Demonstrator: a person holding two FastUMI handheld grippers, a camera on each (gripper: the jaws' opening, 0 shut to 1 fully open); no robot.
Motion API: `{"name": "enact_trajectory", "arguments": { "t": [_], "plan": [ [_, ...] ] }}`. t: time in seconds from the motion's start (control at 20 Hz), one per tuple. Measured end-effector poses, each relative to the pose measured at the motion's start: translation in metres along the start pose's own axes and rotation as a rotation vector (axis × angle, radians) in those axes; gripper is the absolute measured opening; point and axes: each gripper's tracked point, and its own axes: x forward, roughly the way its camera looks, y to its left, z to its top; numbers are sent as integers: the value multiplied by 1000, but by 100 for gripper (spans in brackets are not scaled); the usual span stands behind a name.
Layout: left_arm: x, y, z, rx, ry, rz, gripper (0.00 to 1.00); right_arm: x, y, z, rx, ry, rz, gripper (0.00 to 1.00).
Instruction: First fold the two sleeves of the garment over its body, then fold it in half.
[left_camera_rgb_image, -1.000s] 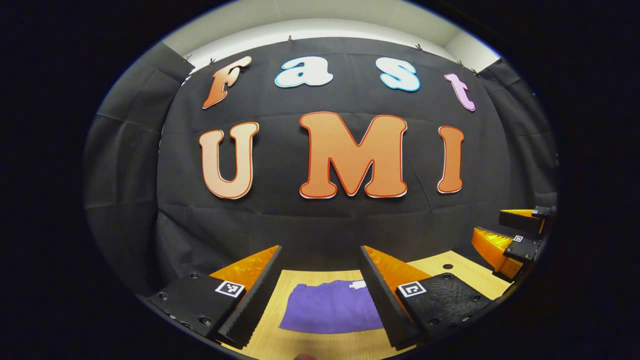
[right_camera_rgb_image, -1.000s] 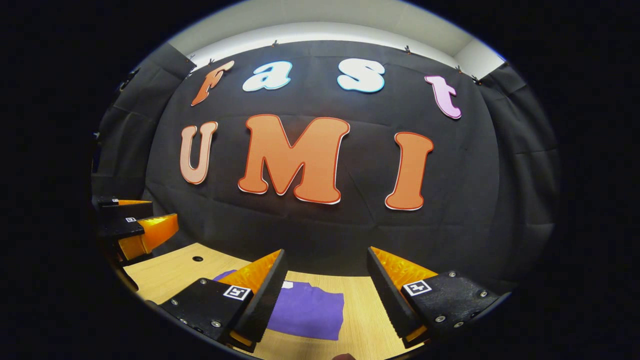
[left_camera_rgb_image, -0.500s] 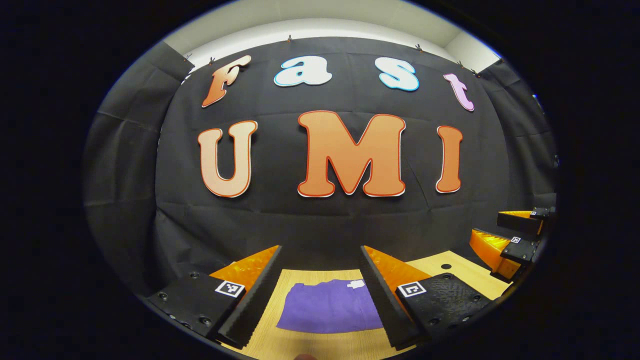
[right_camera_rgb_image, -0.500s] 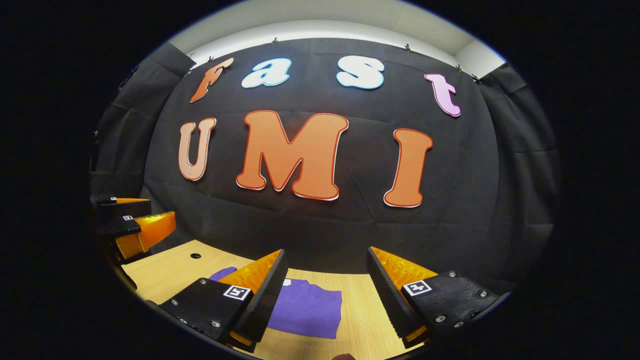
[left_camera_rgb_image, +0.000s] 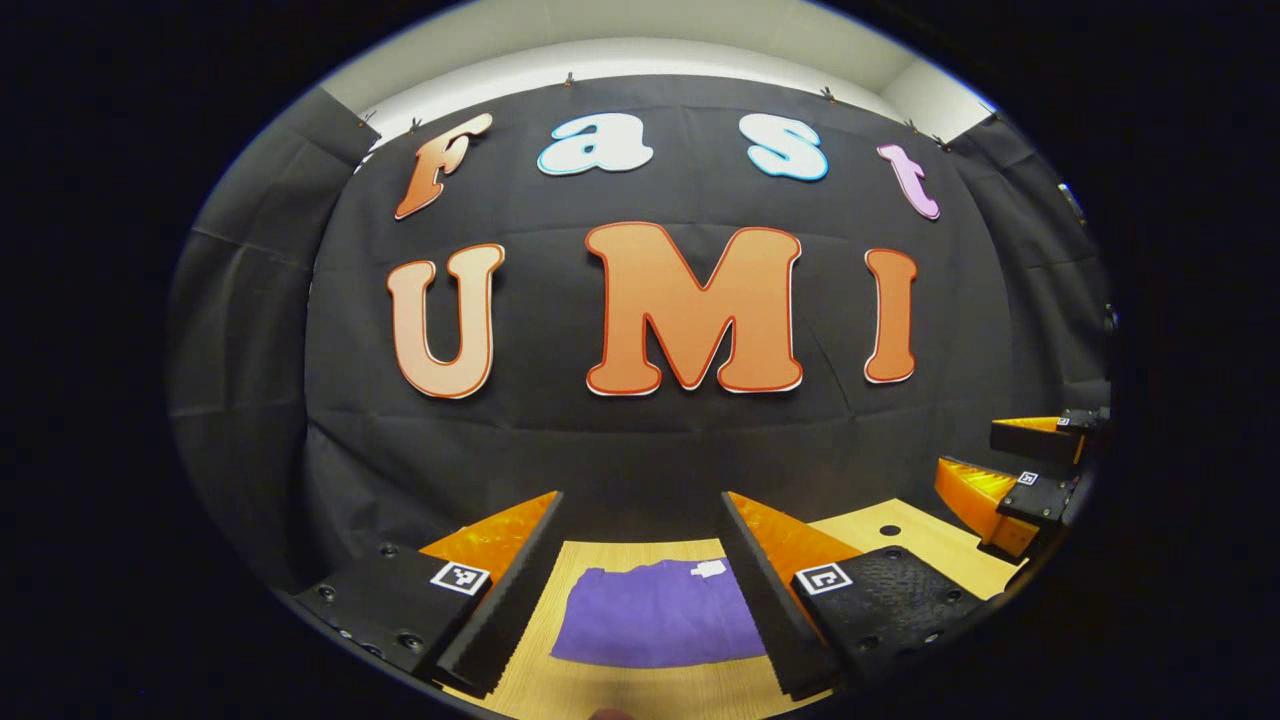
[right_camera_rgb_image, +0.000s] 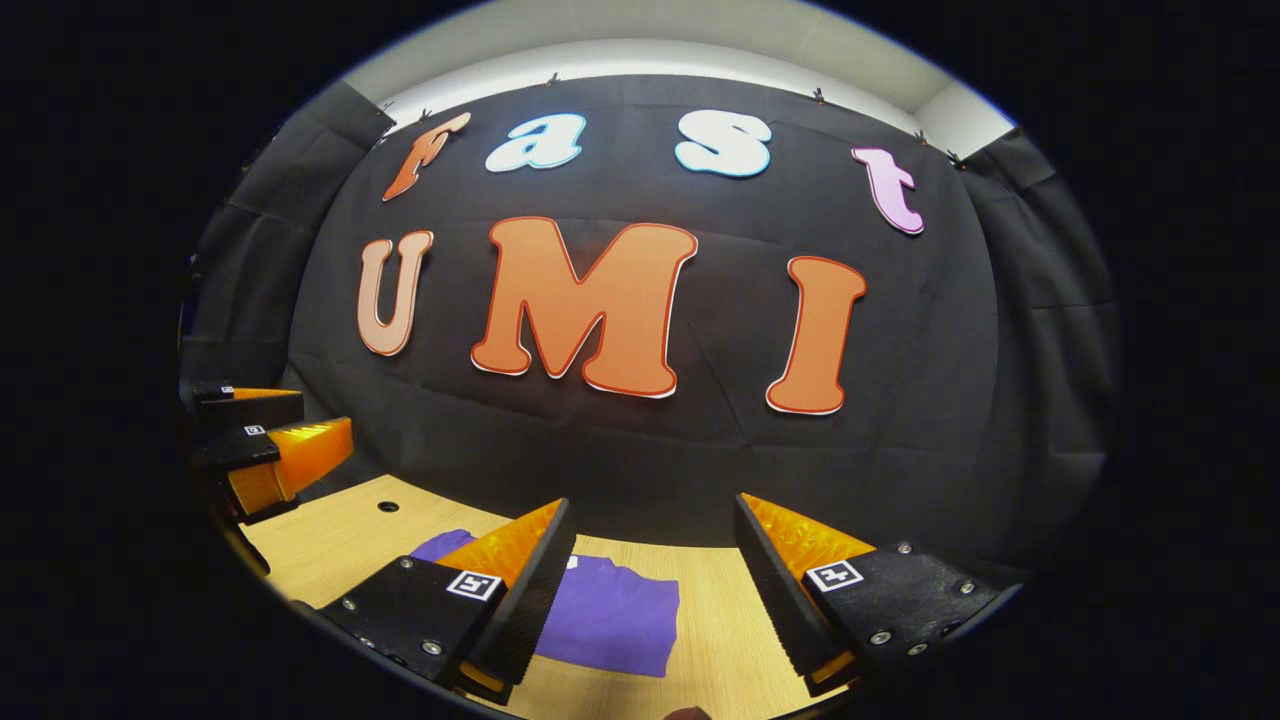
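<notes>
Purple cloth garment (left_camera_rgb_image: 655, 625) lies folded on wooden tabletop (left_camera_rgb_image: 935, 545), below and ahead of both tools. Left tool (left_camera_rgb_image: 640, 580) and right tool (right_camera_rgb_image: 650, 590) spread, empty, raised. Risk: fold springs open unpressed.

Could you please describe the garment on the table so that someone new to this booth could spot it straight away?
Start at the light wooden table in front of the black cloth wall. The garment lies flat on it as a compact folded shape, seen between the open fingers of the left gripper. It is the only purple thing there, with a small white tag at its far edge.
</notes>
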Motion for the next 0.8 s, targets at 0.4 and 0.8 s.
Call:
{"name": "enact_trajectory", "arguments": {
  "t": [0.4,0.8],
  "plan": [
    [2,-14,8,33,-25,-6,95,8,-7,-2,11,-11,58,94],
    [-11,-23,11,32,-14,52,95,7,-7,1,26,-13,141,94]
  ]
}}
